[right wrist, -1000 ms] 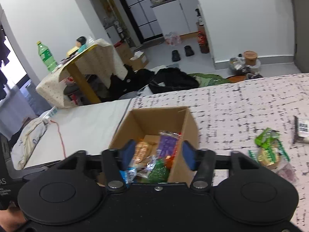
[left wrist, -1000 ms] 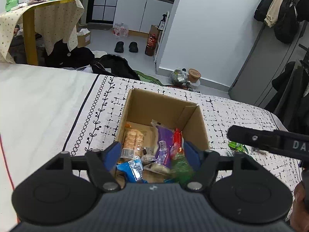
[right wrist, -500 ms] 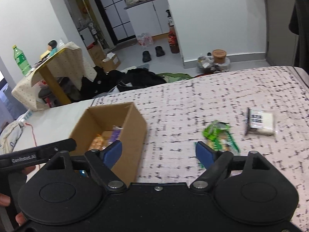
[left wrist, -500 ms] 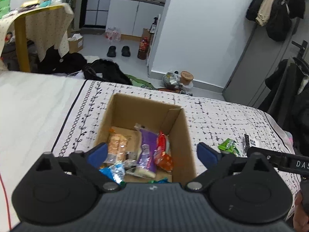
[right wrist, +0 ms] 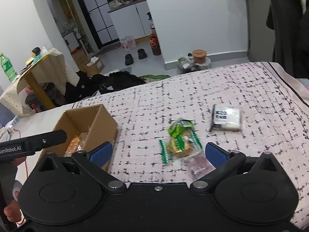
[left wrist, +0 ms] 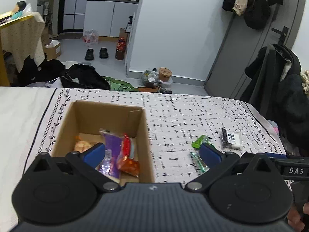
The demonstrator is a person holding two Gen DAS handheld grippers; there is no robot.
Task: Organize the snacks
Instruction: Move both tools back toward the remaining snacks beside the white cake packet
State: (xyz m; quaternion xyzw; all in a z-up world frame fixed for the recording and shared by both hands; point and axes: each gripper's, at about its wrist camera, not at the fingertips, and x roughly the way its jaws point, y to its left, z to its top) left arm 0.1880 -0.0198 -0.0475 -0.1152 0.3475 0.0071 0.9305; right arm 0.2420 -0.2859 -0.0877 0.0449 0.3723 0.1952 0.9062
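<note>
Snacks (right wrist: 180, 142) lie between right claw (right wrist: 157, 153) pads (wide apart); "GenRobot.AI" on left claw (right wrist: 32, 145).

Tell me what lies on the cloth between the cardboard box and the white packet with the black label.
In the right wrist view, green-wrapped snacks lie between the cardboard box and the white packet; otherwise bare patterned cloth.

A bed (right wrist: 251, 89) with a black-flecked cover carries a cardboard box (right wrist: 105, 124), green snack packets (right wrist: 180, 139) and a white packet (right wrist: 227, 117).
</note>
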